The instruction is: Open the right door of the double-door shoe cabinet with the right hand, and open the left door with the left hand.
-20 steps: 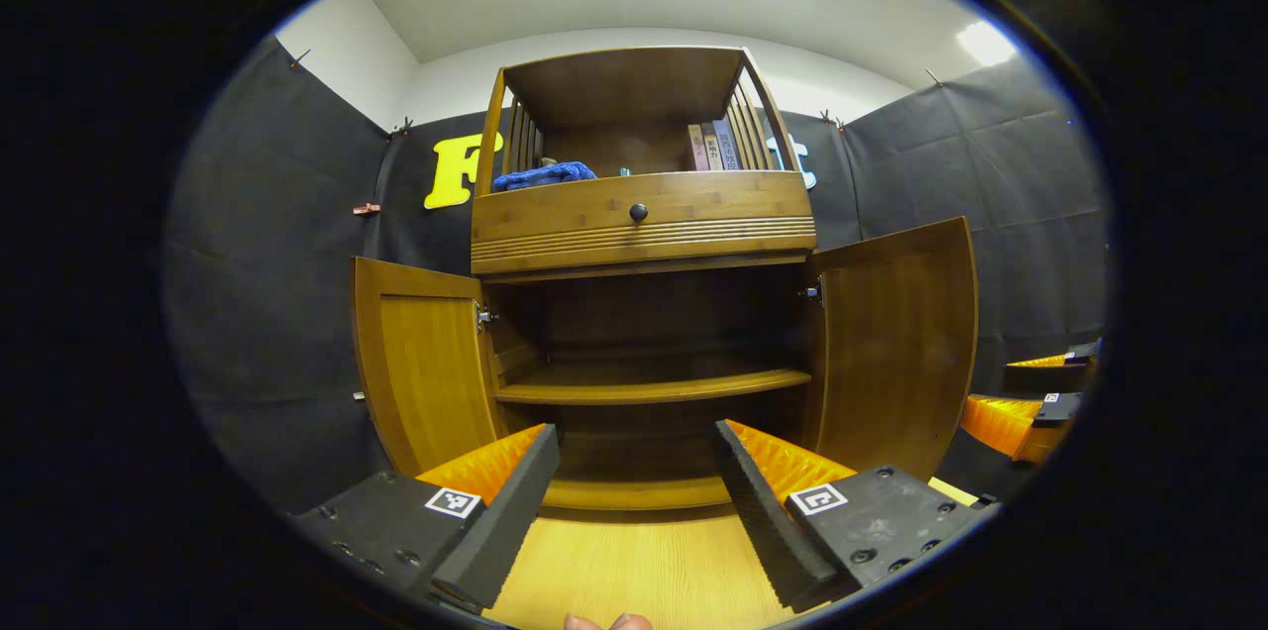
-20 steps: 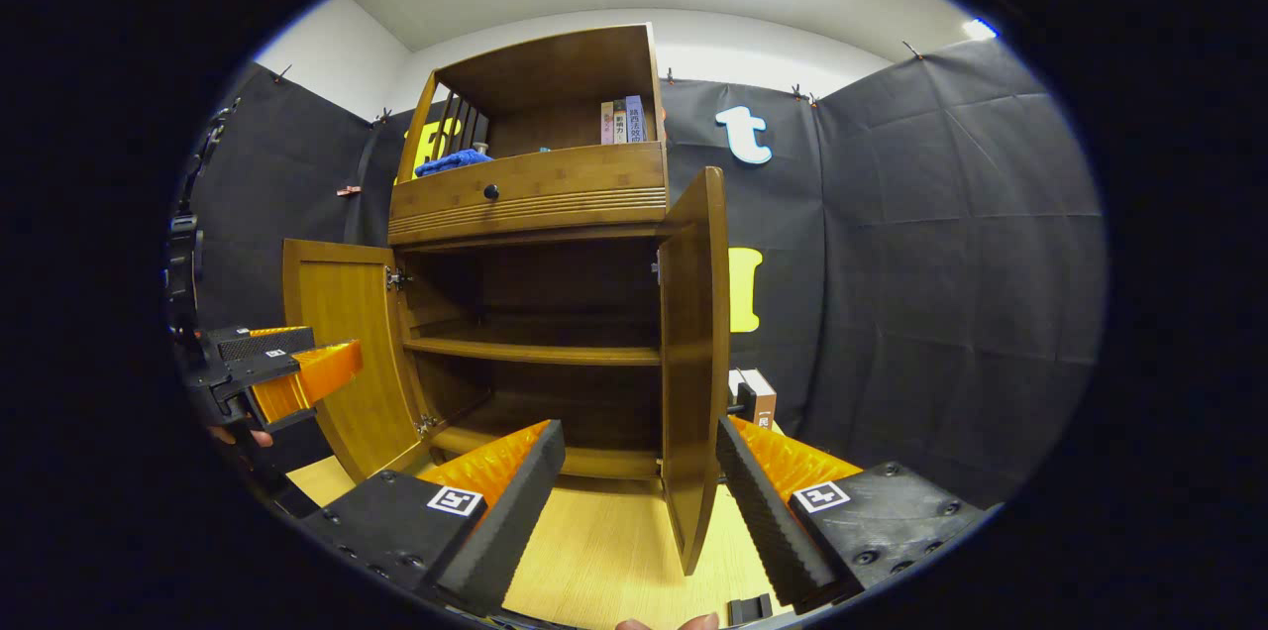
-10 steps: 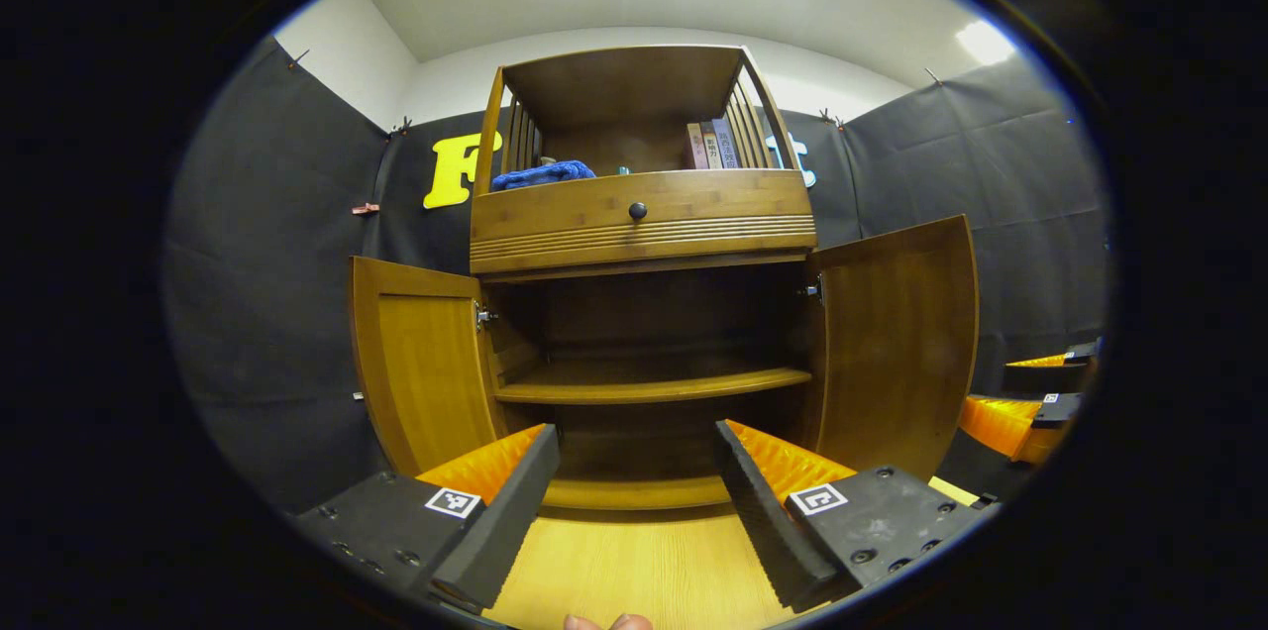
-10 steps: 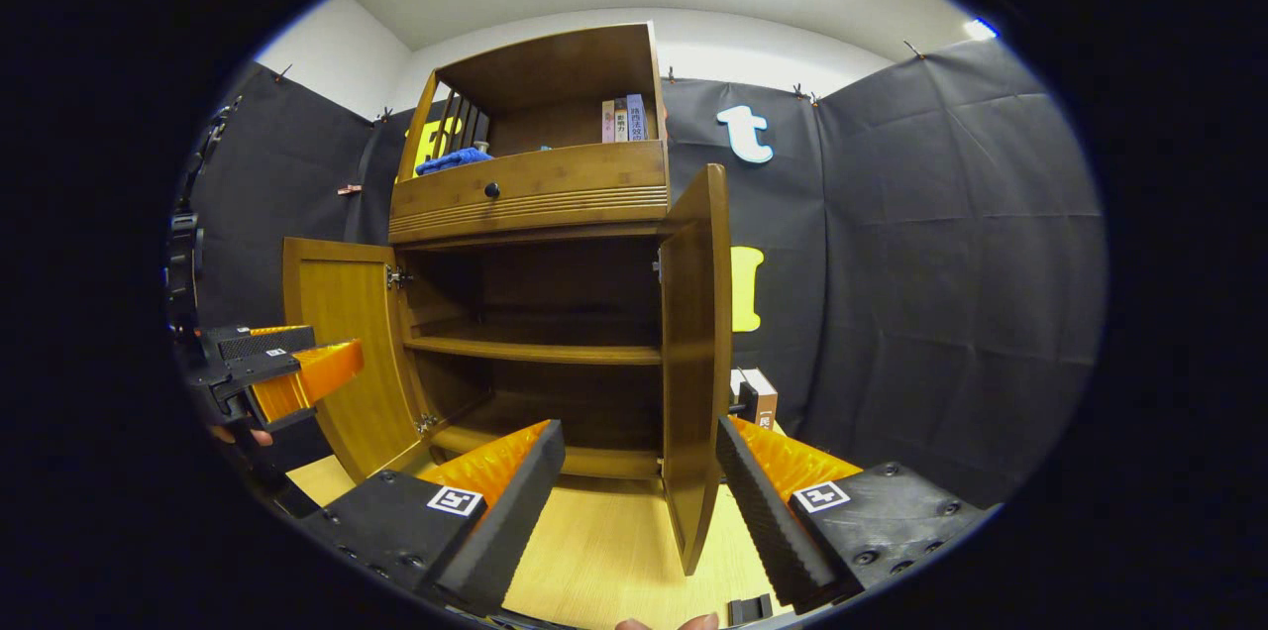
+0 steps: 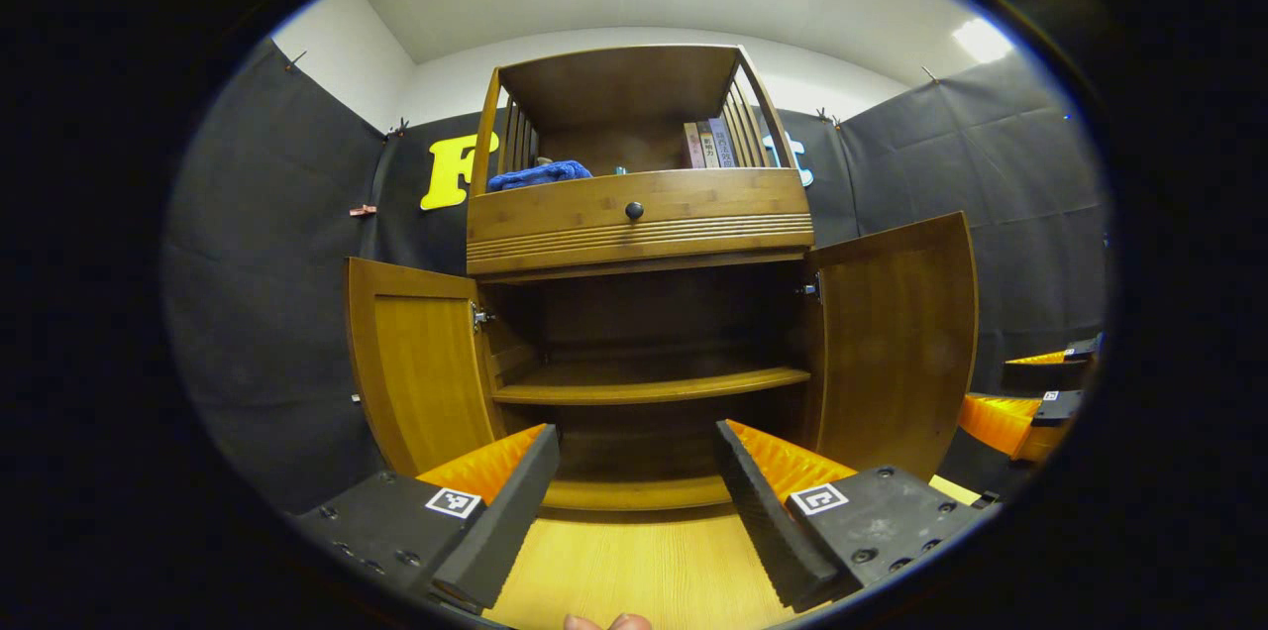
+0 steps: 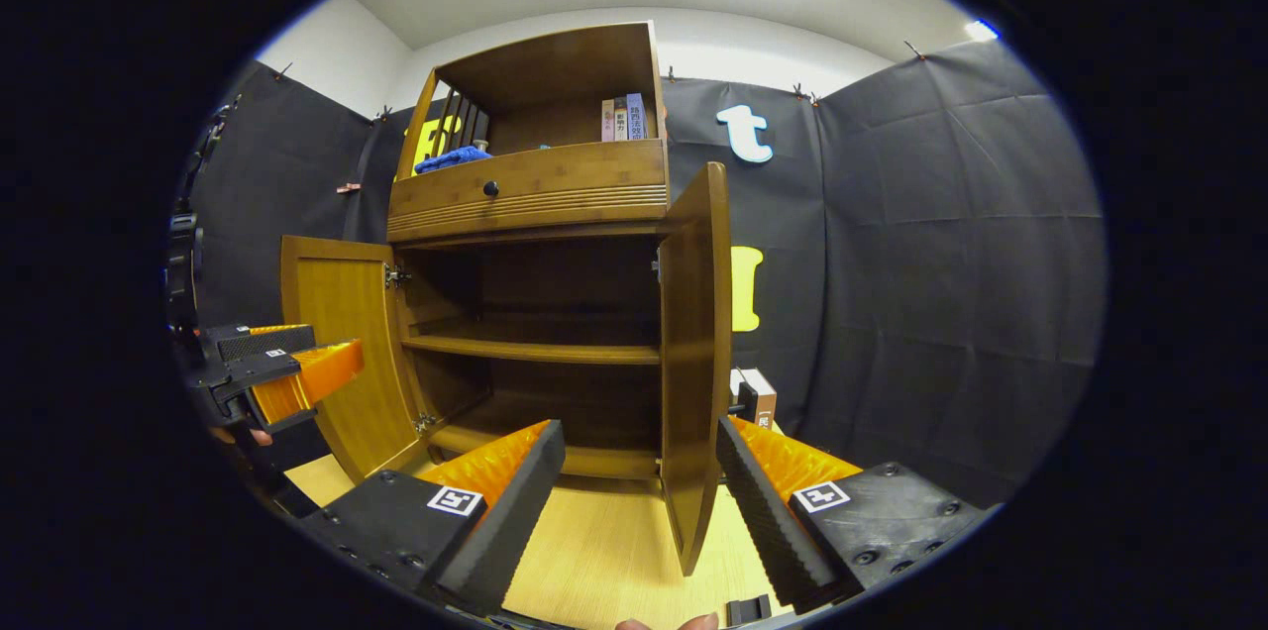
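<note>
Both doors swung wide, left door [image 5: 421, 363] and right door [image 6: 693, 353]; I hold left tongs [image 5: 634, 511] and right tongs [image 6: 639, 511] spread, empty, backing straight off without brushing either door edge.

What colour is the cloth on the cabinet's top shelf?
Blue. The cloth shows best in the left gripper view, at the left of the top shelf.

**Warm brown wood against black cloth**

The shoe cabinet [image 5: 639, 224] is honey-brown wood with a dark brown interior; its left door [image 5: 421, 363] and right door [image 5: 897, 338] show lighter golden panels. A black knob [image 5: 634, 210] sits on the grooved drawer front. A bright blue cloth [image 5: 538, 174] lies above. The floor [image 5: 644, 571] is pale yellow woodgrain. The booth wall [image 6: 941, 263] is black, the ceiling white.
</note>
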`<state>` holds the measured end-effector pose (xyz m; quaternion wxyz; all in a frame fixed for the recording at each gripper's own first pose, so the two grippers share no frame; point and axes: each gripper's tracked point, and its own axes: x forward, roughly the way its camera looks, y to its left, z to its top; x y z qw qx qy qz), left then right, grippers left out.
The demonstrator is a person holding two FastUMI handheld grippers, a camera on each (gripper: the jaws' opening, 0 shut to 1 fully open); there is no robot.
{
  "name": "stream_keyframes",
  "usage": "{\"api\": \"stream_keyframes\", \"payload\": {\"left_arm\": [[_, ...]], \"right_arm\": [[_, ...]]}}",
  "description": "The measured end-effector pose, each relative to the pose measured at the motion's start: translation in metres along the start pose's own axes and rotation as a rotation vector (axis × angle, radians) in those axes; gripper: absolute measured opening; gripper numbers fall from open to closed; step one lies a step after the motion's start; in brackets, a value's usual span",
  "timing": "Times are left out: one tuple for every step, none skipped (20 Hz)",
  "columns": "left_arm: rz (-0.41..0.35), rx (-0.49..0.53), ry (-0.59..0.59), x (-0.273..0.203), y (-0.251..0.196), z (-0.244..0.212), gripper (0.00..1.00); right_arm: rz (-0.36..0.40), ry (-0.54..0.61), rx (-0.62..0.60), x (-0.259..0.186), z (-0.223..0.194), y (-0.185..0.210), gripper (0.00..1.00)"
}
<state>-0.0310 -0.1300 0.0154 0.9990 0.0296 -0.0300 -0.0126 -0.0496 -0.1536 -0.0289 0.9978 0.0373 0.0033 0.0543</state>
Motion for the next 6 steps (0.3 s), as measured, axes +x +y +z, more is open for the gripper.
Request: {"api": "stream_keyframes", "payload": {"left_arm": [[0.000,0.000,0.000,0.0005,-0.0004,0.0006,0.98],[0.000,0.001,0.000,0.0008,0.0003,0.0011,0.98],[0.000,0.001,-0.002,0.0009,0.0009,0.0020,0.98],[-0.002,0.000,-0.003,0.0005,-0.0003,0.0012,0.98],[-0.002,0.000,-0.004,0.0004,-0.0006,0.0019,0.98],[-0.002,0.000,-0.004,0.0009,-0.0006,0.0019,0.98]], "right_arm": [[0.000,0.000,0.000,-0.0001,0.0004,-0.0001,0.98],[-0.001,-0.001,0.000,0.0001,0.0010,-0.0004,0.98],[-0.002,-0.002,0.000,0.0001,0.0009,-0.0006,0.98],[-0.002,-0.003,0.000,0.0000,0.0006,-0.0008,0.98],[-0.003,-0.003,0.000,0.0004,0.0008,-0.0010,0.98],[-0.003,-0.003,-0.001,0.0002,0.0011,-0.0010,0.98]]}}
